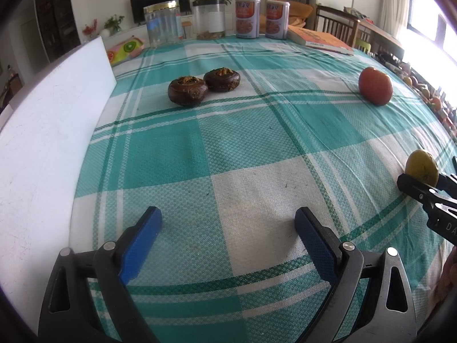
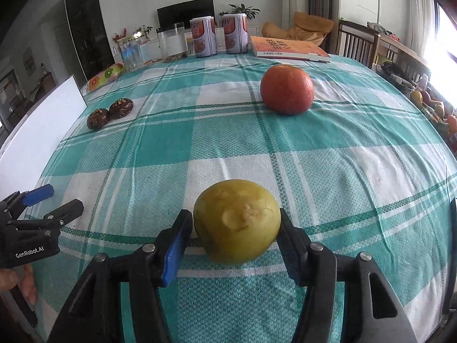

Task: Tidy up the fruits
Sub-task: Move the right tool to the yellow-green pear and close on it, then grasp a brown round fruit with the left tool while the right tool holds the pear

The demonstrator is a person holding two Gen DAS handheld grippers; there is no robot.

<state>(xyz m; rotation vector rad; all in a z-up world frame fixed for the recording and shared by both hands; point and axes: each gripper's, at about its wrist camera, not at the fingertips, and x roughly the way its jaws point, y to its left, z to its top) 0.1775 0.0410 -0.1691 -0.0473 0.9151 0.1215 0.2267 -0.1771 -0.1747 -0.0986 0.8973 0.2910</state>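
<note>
The right gripper's fingers stood one on each side of the yellow-green fruit, the blue pad at its left flank and the black finger at its right, both at or very near the skin. Whether they pressed it or only bracketed it could not be told, though the fruit seemed to rest low on the teal checked tablecloth. The fruit was nearly round, with a scarred dimple facing the camera, so no long axis governed the grip.

Straight ahead of those fingers and a little to their right lay the orange-red fruit, well apart from the held one. Far ahead to the left sat the two dark brown water chestnuts, touching each other, near the white board.

The left gripper hung wide apart over bare cloth, holding nothing. The chestnuts lay ahead of it and slightly left, nearer to it than to the right gripper.

By judgement, the coming move hinged on this: the orange-red fruit lay almost dead ahead of the right fingers, so carrying the yellow-green fruit forward would bring the two together.
</note>
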